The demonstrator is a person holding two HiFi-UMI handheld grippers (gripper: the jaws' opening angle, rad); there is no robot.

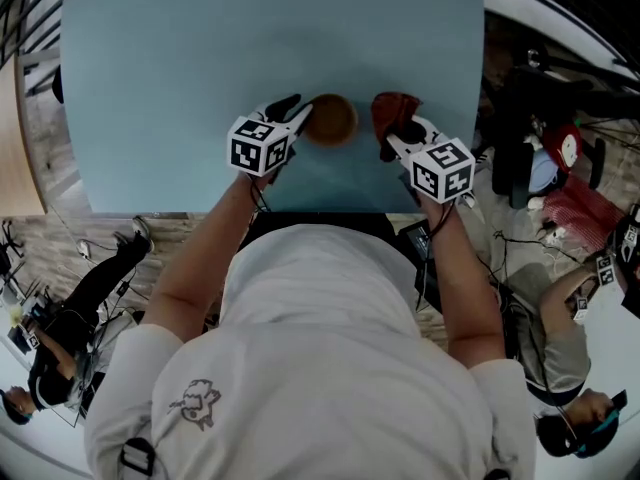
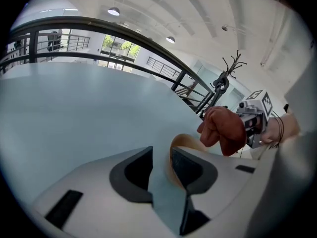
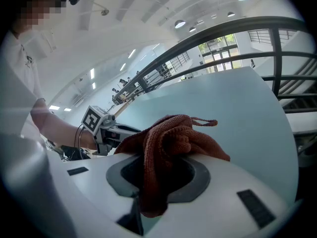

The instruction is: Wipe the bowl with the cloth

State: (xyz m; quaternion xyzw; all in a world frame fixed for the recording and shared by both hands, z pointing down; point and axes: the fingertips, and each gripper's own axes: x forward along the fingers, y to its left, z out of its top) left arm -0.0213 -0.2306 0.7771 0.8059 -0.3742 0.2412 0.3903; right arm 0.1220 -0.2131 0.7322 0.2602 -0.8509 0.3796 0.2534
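A small brown wooden bowl [image 1: 330, 119] stands on the pale blue table [image 1: 200, 68], near its front edge. My left gripper [image 1: 290, 113] is at the bowl's left side. In the left gripper view its jaws [image 2: 161, 155] stand apart, and the bowl's tan rim [image 2: 185, 142] runs along the inner face of the right jaw without being pinched. My right gripper [image 1: 395, 133] hovers just right of the bowl, shut on a rust-red cloth [image 1: 393, 111]. The cloth [image 3: 168, 138] bunches out between and over its jaws and hides the fingertips.
The table's front edge [image 1: 250, 211] lies just behind both grippers, against the person's body. To the right of the table are a dark stand with cables and red items [image 1: 560, 168]. People sit at the lower left [image 1: 60, 338] and lower right [image 1: 560, 358].
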